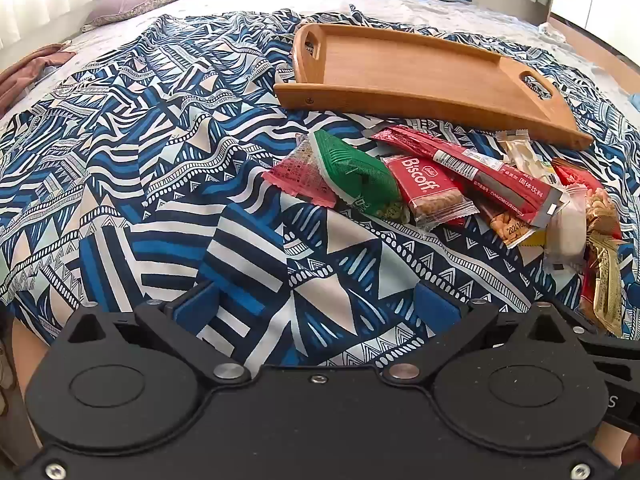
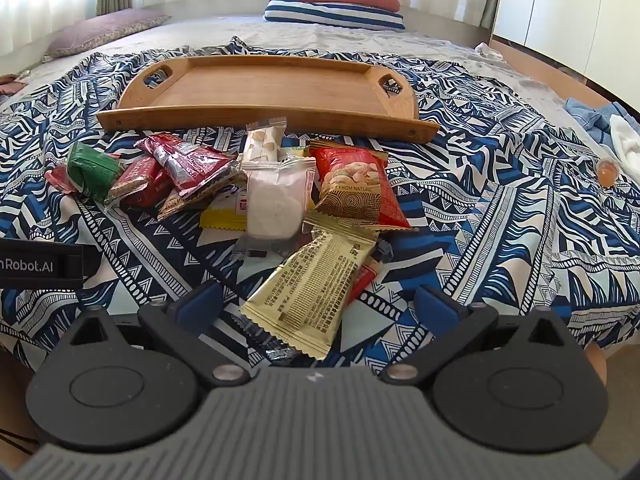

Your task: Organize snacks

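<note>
A pile of snack packets lies on the blue patterned cloth in front of an empty wooden tray [image 1: 400, 68] [image 2: 272, 88]. In the left wrist view I see a green packet [image 1: 356, 176], a red Biscoff packet [image 1: 428, 192] and a long red stick pack [image 1: 472, 172]. In the right wrist view a gold packet [image 2: 312, 292] lies nearest, with a white packet [image 2: 276, 204] and a red peanut bag [image 2: 352, 184] behind it. My left gripper [image 1: 316, 304] is open over bare cloth, left of the pile. My right gripper [image 2: 320, 300] is open, its fingers either side of the gold packet.
The cloth [image 1: 120, 160] covers a bed. Pillows [image 2: 336, 4] lie at the far end. A small orange jelly cup [image 2: 608, 170] and blue and white clothes [image 2: 600, 120] lie at the right. The left gripper's body [image 2: 40, 266] shows at the left edge.
</note>
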{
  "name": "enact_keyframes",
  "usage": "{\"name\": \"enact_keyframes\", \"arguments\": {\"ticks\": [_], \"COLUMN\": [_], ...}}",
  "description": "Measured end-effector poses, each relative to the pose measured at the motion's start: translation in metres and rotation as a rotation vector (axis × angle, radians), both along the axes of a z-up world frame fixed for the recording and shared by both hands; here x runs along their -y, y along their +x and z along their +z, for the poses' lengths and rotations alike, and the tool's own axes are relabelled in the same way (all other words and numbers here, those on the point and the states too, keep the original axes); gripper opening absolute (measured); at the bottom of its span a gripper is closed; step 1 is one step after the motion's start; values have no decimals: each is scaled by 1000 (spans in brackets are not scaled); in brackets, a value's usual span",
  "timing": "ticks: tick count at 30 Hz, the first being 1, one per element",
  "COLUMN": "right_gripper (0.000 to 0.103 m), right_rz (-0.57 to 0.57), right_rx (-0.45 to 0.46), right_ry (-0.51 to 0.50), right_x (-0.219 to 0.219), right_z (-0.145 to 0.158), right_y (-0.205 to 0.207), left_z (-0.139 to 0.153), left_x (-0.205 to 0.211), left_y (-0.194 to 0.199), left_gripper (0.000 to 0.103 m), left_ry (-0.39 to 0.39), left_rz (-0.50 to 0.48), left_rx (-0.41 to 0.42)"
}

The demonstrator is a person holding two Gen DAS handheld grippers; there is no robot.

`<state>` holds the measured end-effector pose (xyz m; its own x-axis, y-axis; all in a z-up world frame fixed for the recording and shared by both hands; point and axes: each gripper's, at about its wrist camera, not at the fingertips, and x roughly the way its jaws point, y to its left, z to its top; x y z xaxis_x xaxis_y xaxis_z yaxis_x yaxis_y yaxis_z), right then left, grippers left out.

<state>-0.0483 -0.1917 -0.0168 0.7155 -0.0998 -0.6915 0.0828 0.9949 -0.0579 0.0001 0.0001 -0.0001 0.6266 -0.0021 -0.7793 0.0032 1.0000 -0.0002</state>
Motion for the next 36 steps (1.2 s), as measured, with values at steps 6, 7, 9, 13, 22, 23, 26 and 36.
{"name": "enact_keyframes", "arguments": {"ticks": [6, 7, 9, 13, 22, 23, 26, 36], "right_gripper": [103, 103, 103, 103, 103, 103, 103, 103], "right_rz": [0, 0, -1, 0, 0, 0, 0, -1], "right_rx": [-1, -1, -1, -1, 0, 0, 0, 3], "right_ry": [-1, -2, -2, -2, -2, -2, -2, 1], "right_x": [0, 0, 0, 0, 0, 0, 0, 0], "right_z": [0, 0, 0, 0, 1, 1, 1, 1], "right_y": [0, 0, 0, 0, -1, -1, -1, -2], "left_z": [0, 0, 0, 0, 0, 0, 0, -2], "left_x": [0, 0, 0, 0, 0, 0, 0, 2], "left_y": [0, 0, 0, 0, 0, 0, 0, -2], "left_gripper": [103, 103, 103, 103, 103, 103, 103, 103], "left_ry": [0, 0, 0, 0, 0, 0, 0, 6], "left_rz": [0, 0, 0, 0, 0, 0, 0, 6], "left_rx": [0, 0, 0, 0, -1, 0, 1, 16]}}
